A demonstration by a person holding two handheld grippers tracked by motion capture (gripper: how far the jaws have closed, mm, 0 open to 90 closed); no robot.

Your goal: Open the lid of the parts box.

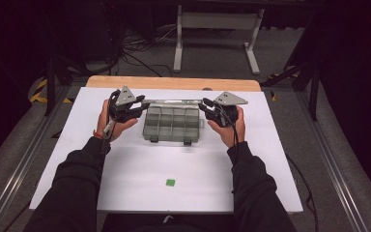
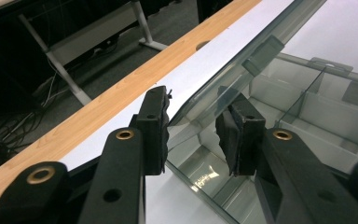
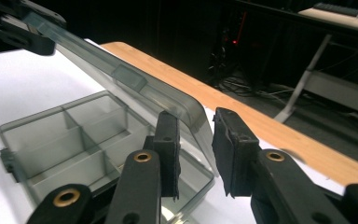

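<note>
White tabletop [image 1: 125,169] with one clear compartment box [image 1: 171,123] near its far middle, long axis running left to right, lid [image 1: 174,102] up along the far edge. Left gripper [image 1: 135,110] and right gripper [image 1: 207,110] each straddle a lid corner, jaws partly open, can't tell if they're actually pinching. One tiny green square [image 1: 170,182] sits near the front.

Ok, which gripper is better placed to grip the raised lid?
Right, marginally: the lid corner sits deep between the open pads of the right gripper, while at the left gripper it only reaches the pad tips. Neither presses on it yet.
</note>
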